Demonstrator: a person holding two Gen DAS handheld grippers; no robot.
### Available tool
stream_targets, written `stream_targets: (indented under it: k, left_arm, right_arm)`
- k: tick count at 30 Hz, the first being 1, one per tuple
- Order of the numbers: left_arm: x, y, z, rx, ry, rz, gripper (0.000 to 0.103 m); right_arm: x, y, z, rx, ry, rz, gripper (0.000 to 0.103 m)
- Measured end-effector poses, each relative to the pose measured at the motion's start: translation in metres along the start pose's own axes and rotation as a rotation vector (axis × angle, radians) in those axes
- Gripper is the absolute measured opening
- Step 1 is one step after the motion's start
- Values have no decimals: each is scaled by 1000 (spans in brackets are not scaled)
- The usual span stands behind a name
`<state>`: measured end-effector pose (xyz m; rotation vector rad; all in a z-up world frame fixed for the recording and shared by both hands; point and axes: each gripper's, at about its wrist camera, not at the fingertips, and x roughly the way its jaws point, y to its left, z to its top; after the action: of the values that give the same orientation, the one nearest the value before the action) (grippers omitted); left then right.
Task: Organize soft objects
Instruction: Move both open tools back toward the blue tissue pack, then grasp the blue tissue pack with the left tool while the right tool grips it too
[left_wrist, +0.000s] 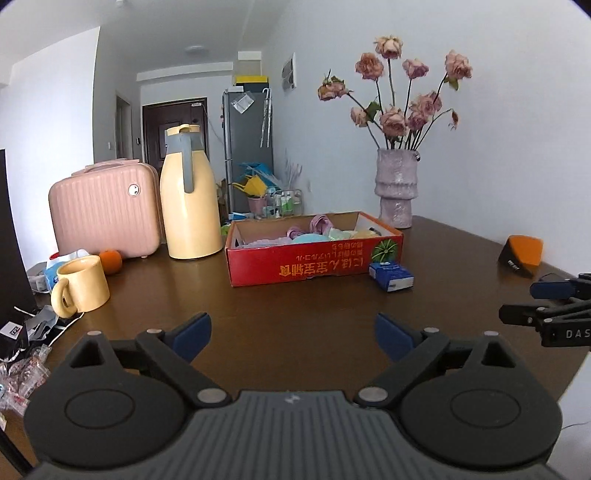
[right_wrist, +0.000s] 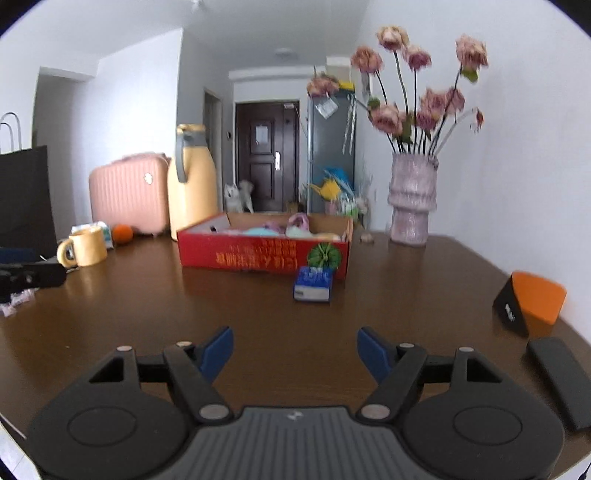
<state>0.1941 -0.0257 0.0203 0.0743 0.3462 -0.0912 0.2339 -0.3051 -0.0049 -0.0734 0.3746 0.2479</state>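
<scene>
Currently, from the left wrist view, the left gripper (left_wrist: 293, 334) hangs low over the dark brown wooden table (left_wrist: 295, 306) with its blue-padded jaws set wide apart and nothing between them. Ahead of it stands the shallow red cardboard box with upside-down yellow lettering (left_wrist: 314, 253), and inside lie the pastel soft objects (left_wrist: 314, 234), pink, turquoise, pale green and cream pieces heaped together. No loose soft piece is visible on the bare table around the box. Just in front of the box's right corner lies a small blue and white packet (left_wrist: 391, 277); its material cannot be determined. The tip of the right gripper (left_wrist: 532, 302) enters at the right edge.

Seen from the right wrist view, the right gripper (right_wrist: 295, 350) is likewise low over the table (right_wrist: 258, 314), its jaws apart and empty. The red box (right_wrist: 264, 249) sits well beyond it, with the soft objects (right_wrist: 280, 229) resting inside, and the blue packet (right_wrist: 313, 285) lies just beside the box's front wall. This view is somewhat blurred.

Assessment: the collection step appears complete or nearly complete, since all identifiable soft items are in the box and both tools are unloaded. Remaining work, if any, is limited to the blue packet or to tidying the contents.
</scene>
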Motion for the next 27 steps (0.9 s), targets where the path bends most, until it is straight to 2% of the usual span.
stream_targets:
  k: [4, 6, 7, 10, 14, 18, 20, 21, 24, 25, 27]
  left_arm:
    - [16, 0, 4, -43, 1, -28, 97]
    - [32, -2, 7, -37, 15, -27, 97]
    - [42, -3, 8, -26, 23, -23, 97]
    - [70, -6, 13, -26, 45, -33, 97]
    - [112, -6, 21, -18, 64, -38, 97]
    - [145, 0, 27, -20, 82, -26, 97]
    - [156, 5, 29, -26, 86, -24, 97]
    - [161, 8, 29, -33, 90, -19, 97]
    - [171, 15, 29, -48, 100, -10, 97]
    - [173, 17, 29, -53, 101, -12, 97]
    - [175, 21, 28, -67, 107, -22, 97]
  right_arm:
    - [13, -5, 9, 18, -8, 1, 75]
    - [31, -8, 13, 20, 7, 1, 82]
    - [42, -10, 15, 18, 17, -5, 82]
    - [91, -11, 24, 4, 79, -26, 81]
    - [165, -16, 45, 29, 150, -4, 80]
    - [232, -16, 58, 24, 218, -49, 68]
    - [252, -17, 58, 22, 232, -68, 62]
    - [260, -18, 57, 38, 237, -71, 54]
    - [261, -15, 52, 39, 237, -35, 50]
    - [255, -9, 52, -2, 233, 12, 50]
    - [229, 12, 46, -125, 187, 202, 50]
